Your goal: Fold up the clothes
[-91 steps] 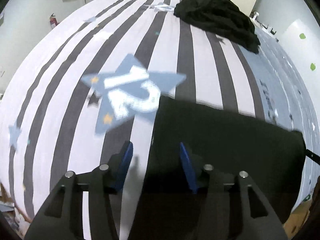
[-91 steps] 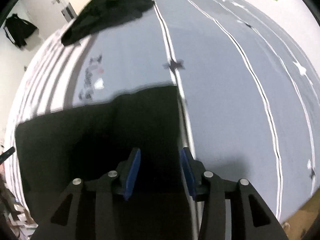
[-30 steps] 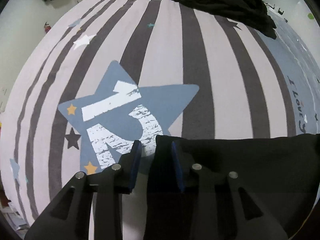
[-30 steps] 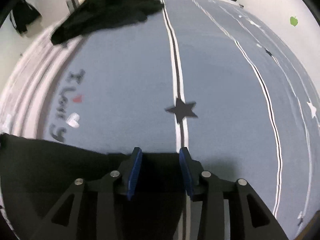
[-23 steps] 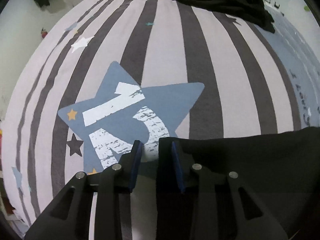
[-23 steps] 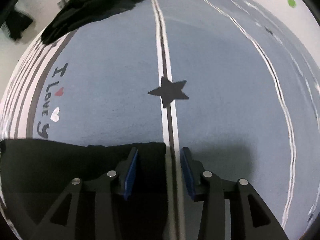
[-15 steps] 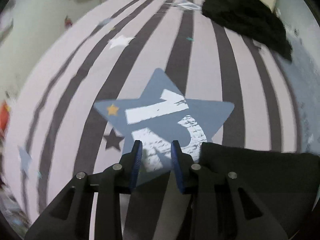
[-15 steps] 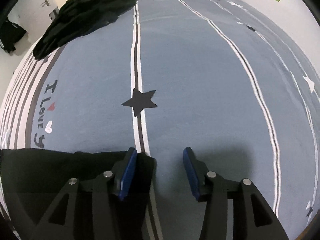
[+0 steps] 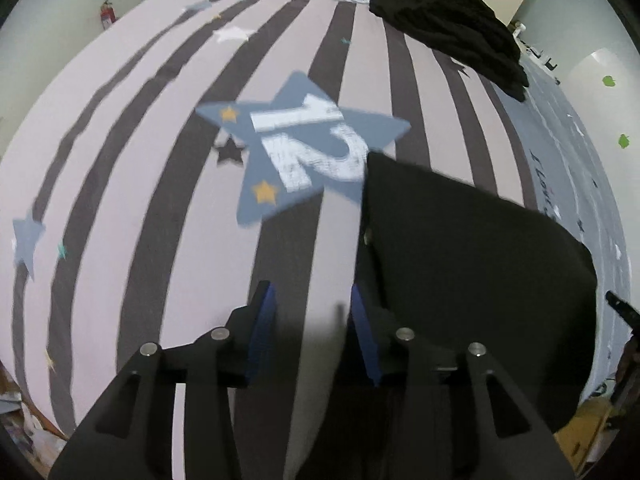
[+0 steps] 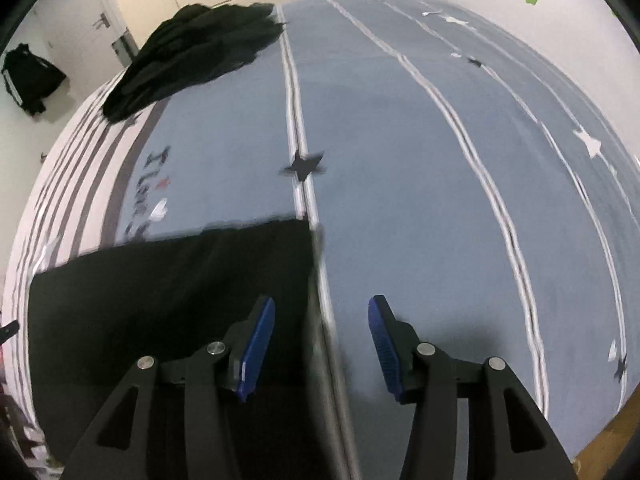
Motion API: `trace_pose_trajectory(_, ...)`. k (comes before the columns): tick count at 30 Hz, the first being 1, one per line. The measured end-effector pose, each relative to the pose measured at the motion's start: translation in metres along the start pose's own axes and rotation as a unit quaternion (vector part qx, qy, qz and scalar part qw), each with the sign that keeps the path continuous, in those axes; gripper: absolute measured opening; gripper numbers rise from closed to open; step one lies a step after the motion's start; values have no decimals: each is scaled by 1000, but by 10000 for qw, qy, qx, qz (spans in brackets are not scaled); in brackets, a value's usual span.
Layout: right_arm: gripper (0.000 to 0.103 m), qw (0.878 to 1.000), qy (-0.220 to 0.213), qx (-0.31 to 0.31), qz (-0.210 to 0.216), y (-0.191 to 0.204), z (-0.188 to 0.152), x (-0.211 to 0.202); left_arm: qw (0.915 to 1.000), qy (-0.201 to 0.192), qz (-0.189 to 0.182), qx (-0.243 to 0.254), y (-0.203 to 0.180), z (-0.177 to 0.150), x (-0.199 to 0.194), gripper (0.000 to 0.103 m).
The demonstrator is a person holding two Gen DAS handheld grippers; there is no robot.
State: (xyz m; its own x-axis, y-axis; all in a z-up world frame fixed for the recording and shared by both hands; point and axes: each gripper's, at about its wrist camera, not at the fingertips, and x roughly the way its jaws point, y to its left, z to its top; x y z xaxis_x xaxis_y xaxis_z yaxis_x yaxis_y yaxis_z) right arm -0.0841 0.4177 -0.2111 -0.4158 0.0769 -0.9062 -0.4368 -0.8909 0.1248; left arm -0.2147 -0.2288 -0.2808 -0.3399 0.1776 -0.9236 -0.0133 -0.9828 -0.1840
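A folded black garment (image 9: 472,264) lies flat on the bed, near its front edge. In the left wrist view my left gripper (image 9: 312,312) hangs open above the striped sheet, just off the garment's left edge, with nothing between its blue pads. The same black garment (image 10: 172,280) fills the lower left of the right wrist view. My right gripper (image 10: 320,324) is open over the garment's right edge, its left pad above the cloth and its right pad above bare blue sheet. Neither gripper holds anything.
A heap of black clothes (image 9: 448,24) lies at the far end of the bed, seen too in the right wrist view as a pile (image 10: 192,52). The bed sheet (image 9: 160,160) is striped with a large blue star; its right half (image 10: 440,180) is blue. Walls surround the bed.
Both grippers were shut on the garment's near corners a second ago; they have let go, opened wide and risen. The garment now lies flat. The left gripper has shifted to the left.
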Motion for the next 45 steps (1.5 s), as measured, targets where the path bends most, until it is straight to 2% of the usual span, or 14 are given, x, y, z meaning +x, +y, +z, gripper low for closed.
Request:
trace_pose_trajectory(2,45,10000,42,34,-14,8,-20,-8,9998,46,-147,-82,1,-12,-5,54)
trace_pose_trajectory(4,46,9999,95,64,-38,6,-41,-12,9995,75,-289,-128,1,-23,-9,58)
trace_pose_trajectory(11,46,9994,262,184,-115,30,-85,13,9982,-41,-564,183,-21,-36,-3,66)
trace_pose_trajectory(16,46,9996,249,119,-95,27,-90,22,9976,141,-675,39,-31,-33,25,71)
trace_pose_trajectory(20,54,9995,310,-46,-45,20,-89,33,9990,142,-424,18,-31,-38,39,87)
trace_pose_trajectory(23,58,9992,383,-101,64,14,-86,38,9992,239,-332,-29,-35,-36,42,90)
trace_pose_trajectory(28,58,9986,365,-239,303,6,-76,37,9976,408,-552,-127,-39,-26,45,90)
trace_pose_trajectory(31,58,9985,313,-272,356,4,-69,37,9976,372,-586,81,-46,-28,48,85)
trace_pose_trajectory(33,59,9986,299,-272,331,4,-65,39,9976,335,-583,160,-51,-29,49,76)
trace_pose_trajectory(35,60,9986,346,-194,360,3,-63,44,9963,286,-711,400,-62,-30,45,42)
trace_pose_trajectory(38,59,9988,314,-181,323,7,-56,49,9953,299,-509,767,-81,-32,43,31)
trace_pose_trajectory(40,59,9991,254,-154,311,11,-49,48,9959,350,-491,679,-83,-31,44,28)
trace_pose_trajectory(41,60,9991,254,-151,308,12,-46,49,9958,344,-483,697,-85,-31,43,24)
trace_pose_trajectory(45,60,9985,404,-232,276,19,-42,61,9958,263,-417,768,-94,-35,33,15)
